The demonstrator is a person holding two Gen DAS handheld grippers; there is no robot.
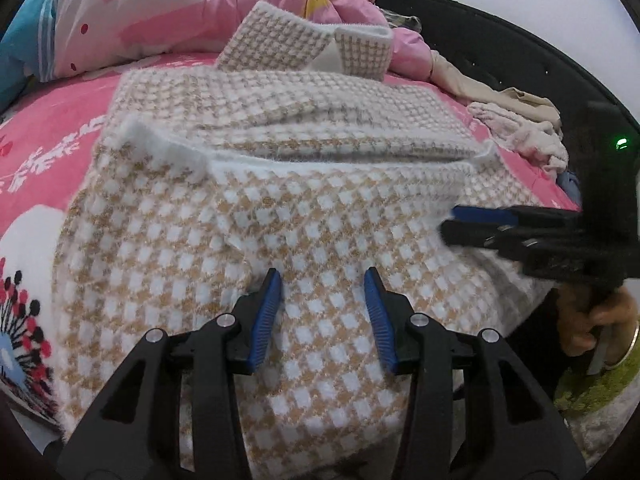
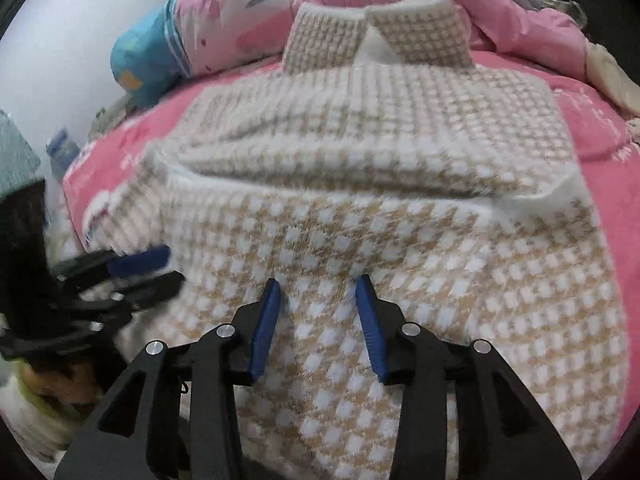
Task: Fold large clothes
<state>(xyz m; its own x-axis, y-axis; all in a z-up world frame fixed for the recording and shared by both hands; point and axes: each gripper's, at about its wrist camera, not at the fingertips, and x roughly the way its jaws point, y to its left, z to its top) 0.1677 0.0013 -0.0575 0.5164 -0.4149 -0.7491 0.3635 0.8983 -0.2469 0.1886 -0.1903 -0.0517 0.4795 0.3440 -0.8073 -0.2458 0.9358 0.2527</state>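
Hovering over the beige-and-white checked fluffy knit sweater (image 1: 304, 216), the left gripper (image 1: 323, 280) holds its blue-padded jaws parted, gripping nothing; the garment lies partly folded on the pink printed bed sheet (image 1: 44, 168), collar toward the pink quilt (image 1: 160, 8). From the right wrist, the right gripper (image 2: 318, 286) likewise stands open and empty above the near sweater panel. Thick, slippery pile could let a pinch catch only the top layer, so lifting would drag the existing fold askew
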